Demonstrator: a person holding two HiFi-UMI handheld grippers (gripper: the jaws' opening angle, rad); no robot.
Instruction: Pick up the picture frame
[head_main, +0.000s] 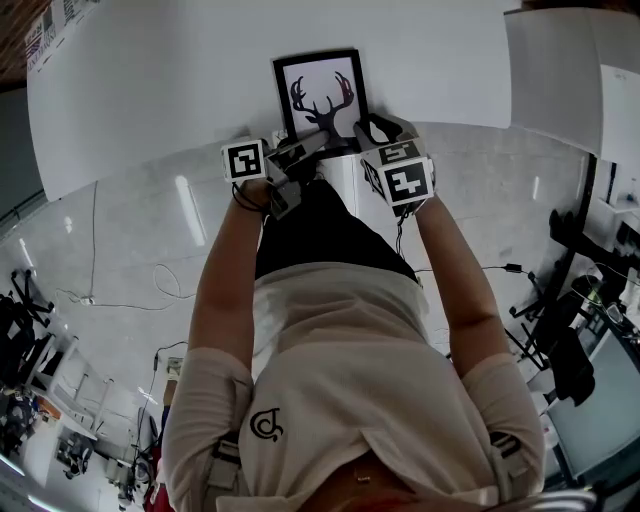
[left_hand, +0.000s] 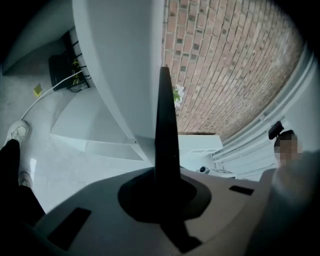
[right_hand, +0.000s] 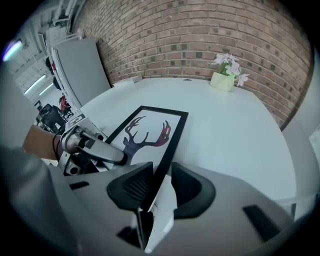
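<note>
Frame (head_main: 320, 95) upper centre of head view, flat on white table (head_main: 150, 90), antler print face up. Long axis runs up the picture, away from the person; near short end lies at the table edge

Left gripper (head_main: 300, 150) on the near left corner, right gripper (head_main: 372, 130) on the near right corner. Both are about equally close, so neither arm has the advantage

Right gripper view: right gripper (right_hand: 160, 185) has jaws pressed onto the frame (right_hand: 150, 132), its dark right rail running between the pads. Left gripper (right_hand: 107, 155) shows at mid left, one finger laid over the frame's face

Left gripper view: left gripper (left_hand: 165, 195) closed on the frame (left_hand: 165, 125), seen edge-on as a thin dark blade rising mid-picture

Judgement: grasp made on both sides. All the frame's length lies beyond the jaws, so the far end will likely sag unless both rise together. Can't tell if the near end has cleared the table yet
</note>
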